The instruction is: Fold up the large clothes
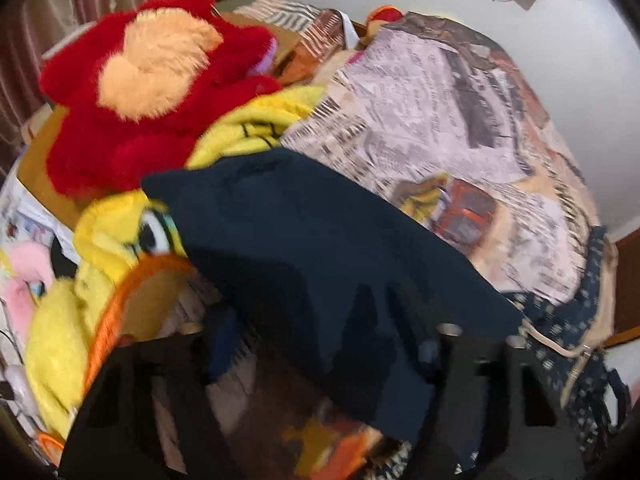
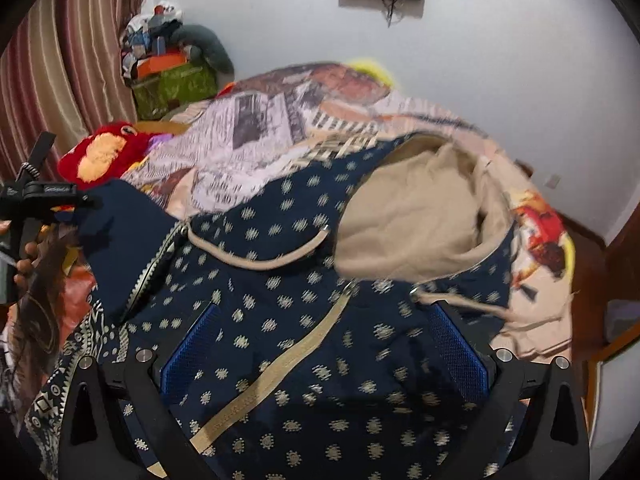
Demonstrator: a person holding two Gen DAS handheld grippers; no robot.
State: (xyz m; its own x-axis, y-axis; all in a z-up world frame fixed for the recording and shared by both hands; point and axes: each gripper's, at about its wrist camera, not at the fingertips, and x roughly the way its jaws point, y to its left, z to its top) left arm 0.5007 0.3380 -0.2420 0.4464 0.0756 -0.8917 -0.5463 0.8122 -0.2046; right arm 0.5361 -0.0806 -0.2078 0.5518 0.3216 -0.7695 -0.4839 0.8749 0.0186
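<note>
Right wrist view shows our right tongs point(image 2: 324, 356) spread over the patterned navy hoodie point(image 2: 304, 280) lying on the bed point(image 2: 248, 148). Our left tongs point(image 1: 320, 380) seem half closed around a plain navy fold point(image 1: 304, 248), though blur hides contact. A thin pinch could slip.

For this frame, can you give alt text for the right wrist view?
A navy hooded jacket with pale dots and a beige-lined hood lies on a newspaper-print bedspread, between the open right claw. A red plush toy sits far left.
</note>
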